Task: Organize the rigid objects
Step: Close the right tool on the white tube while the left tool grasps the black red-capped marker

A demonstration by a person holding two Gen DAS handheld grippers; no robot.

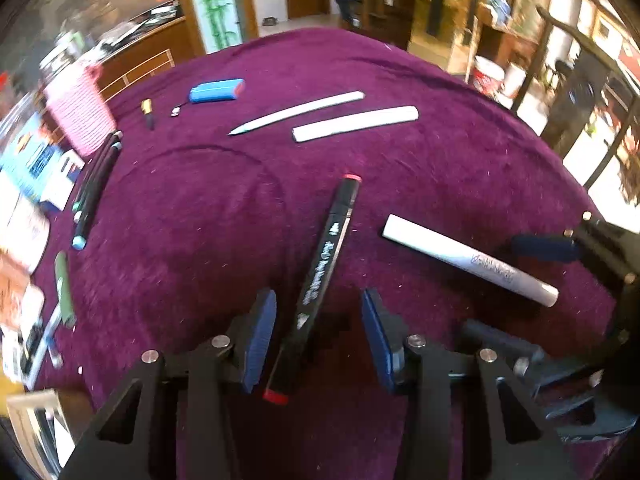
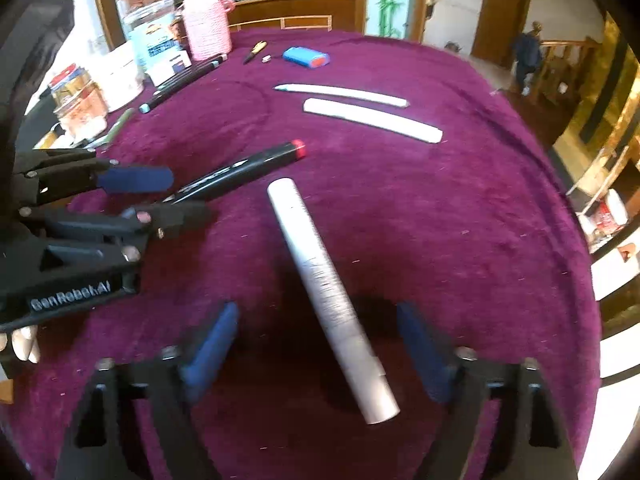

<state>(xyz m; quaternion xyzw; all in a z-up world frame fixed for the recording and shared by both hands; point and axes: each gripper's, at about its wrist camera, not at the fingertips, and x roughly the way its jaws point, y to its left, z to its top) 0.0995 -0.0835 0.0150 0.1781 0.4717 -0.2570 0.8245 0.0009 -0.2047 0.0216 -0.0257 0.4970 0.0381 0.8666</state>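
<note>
A black marker with red caps (image 1: 320,280) lies on the purple cloth (image 1: 200,240), running between the fingers of my left gripper (image 1: 318,304). Its pads stand a little off the marker on both sides, so it is open. The right wrist view shows the same marker (image 2: 240,170) reaching into the left gripper (image 2: 160,200). A white marker (image 2: 332,300) lies lengthwise between the wide-open fingers of my right gripper (image 2: 316,312), untouched. From the left wrist, the white marker (image 1: 460,258) ends at the right gripper (image 1: 492,286).
Further back lie a white pen (image 1: 298,114), a white strip (image 1: 356,122), a blue case (image 1: 218,90) and a small yellow-black tool (image 1: 147,112). A pink woven cup (image 2: 206,28), black markers (image 2: 188,80), a green marker (image 1: 64,288) and jars (image 2: 148,20) crowd the left edge.
</note>
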